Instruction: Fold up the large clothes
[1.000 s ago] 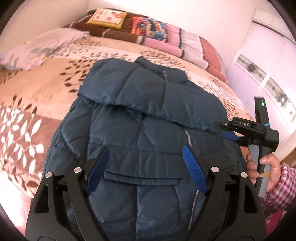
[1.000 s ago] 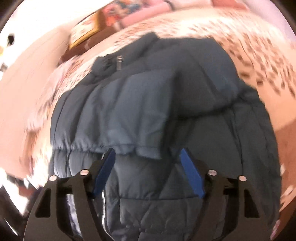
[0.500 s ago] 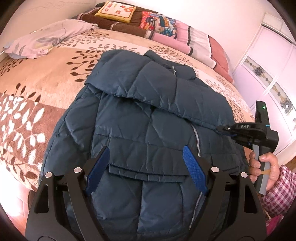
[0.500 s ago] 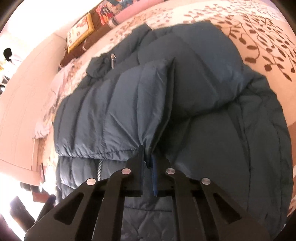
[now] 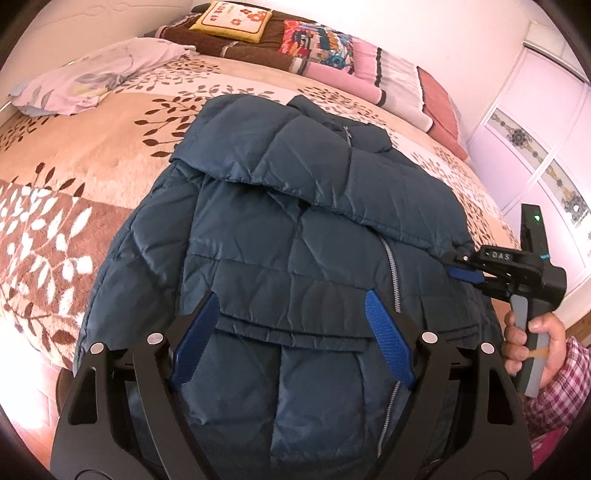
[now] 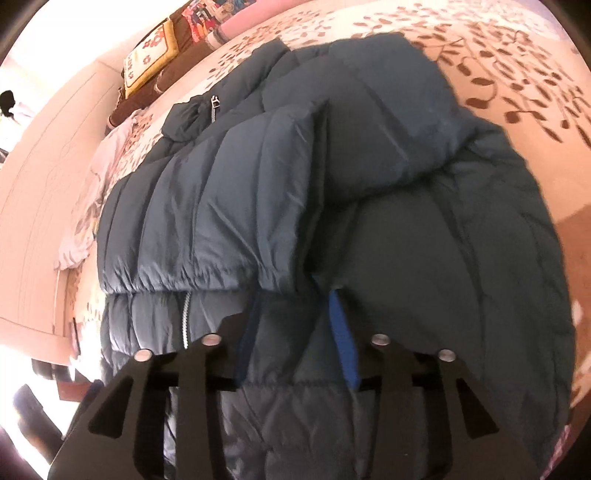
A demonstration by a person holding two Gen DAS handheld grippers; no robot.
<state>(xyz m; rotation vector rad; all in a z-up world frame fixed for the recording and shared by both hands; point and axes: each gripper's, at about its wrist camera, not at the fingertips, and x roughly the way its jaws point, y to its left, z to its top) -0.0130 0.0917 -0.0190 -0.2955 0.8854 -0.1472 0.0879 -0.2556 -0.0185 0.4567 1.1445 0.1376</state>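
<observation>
So the big dark-blue puffer jacket [image 5: 295, 236] was lying on the bed [image 5: 92, 166], on top of that tan-and-brown leaf-print blanket [image 5: 48, 236]. Its long axis ran from the near edge of the bed toward the pillows: collar [image 5: 347, 129] and zipper pull pointing at the headboard end, hem closest to the cameras. One sleeve [image 5: 332, 177] was folded diagonally across the chest, with its gathered cuff [image 6: 192, 273] ending up right by the front zipper [image 5: 391, 273] on the right-hand side.

The left gripper [image 5: 291, 332] hovered over the lower front of the jacket with its blue pads spread wide apart, nothing pinched between them, just jacket fabric underneath.

The right gripper [image 6: 295, 321] sat right at the cuff end of that folded sleeve. Its jaws had just been opening, and in the right wrist view they stood partly apart, with the cuff edge just beyond the tips and the jacket body showing in the gap. The pads didn't look like they were pressing on anything. From the left wrist view you could see a hand [image 5: 535, 343] in a plaid sleeve gripping its handle off the right side of the jacket.

Up at the head of the bed were a yellow flowered cushion [image 5: 232, 18], a colourful pillow [image 5: 317, 40] and a pink striped one [image 5: 391, 74].
</observation>
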